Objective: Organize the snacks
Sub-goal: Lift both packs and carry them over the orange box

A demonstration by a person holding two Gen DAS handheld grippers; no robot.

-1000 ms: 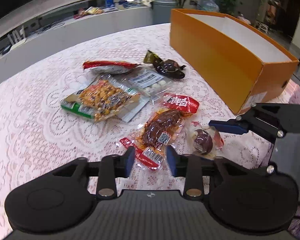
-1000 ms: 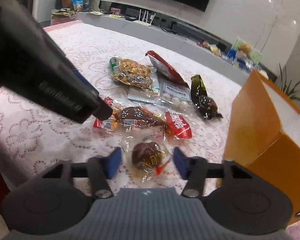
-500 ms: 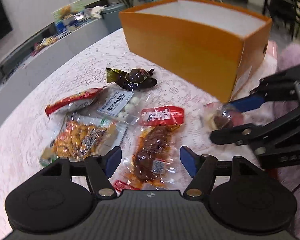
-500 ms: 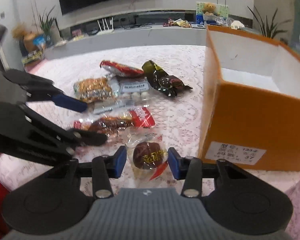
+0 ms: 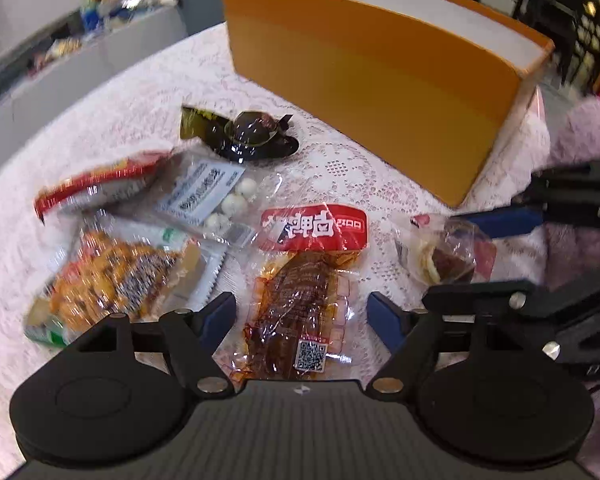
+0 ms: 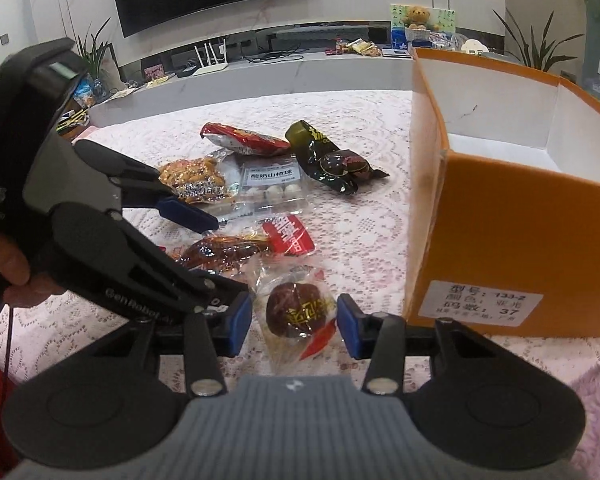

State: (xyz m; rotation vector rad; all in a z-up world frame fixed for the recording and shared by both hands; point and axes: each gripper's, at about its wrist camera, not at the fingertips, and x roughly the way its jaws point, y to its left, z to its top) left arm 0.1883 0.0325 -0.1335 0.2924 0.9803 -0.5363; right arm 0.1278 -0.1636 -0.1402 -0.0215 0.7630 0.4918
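The left gripper (image 6: 204,256) is showing a black angular body with blue pads (image 6: 188,214), silver screws, white "GenRobot" lettering and a thin black cable at the frame's left edge; the right gripper (image 6: 295,325) is matching, grey-ribbed behind.

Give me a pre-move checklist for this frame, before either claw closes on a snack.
1. Left claw straddles the braised meat pack, pads clear of it: ok.
2. Right claw straddles the wrapped brown egg snack: ok.
3. Right claw pads pressing on the wrapper: cannot tell; a gap seems to show on each side.
4. Orange box open on top, visible inside bare: ok.
5. Meat pack free of the neighbouring packs: cannot tell; the clear pack of white balls lies close against its red header.
6. The two claws apart from each other: not ok, they nearly touch.
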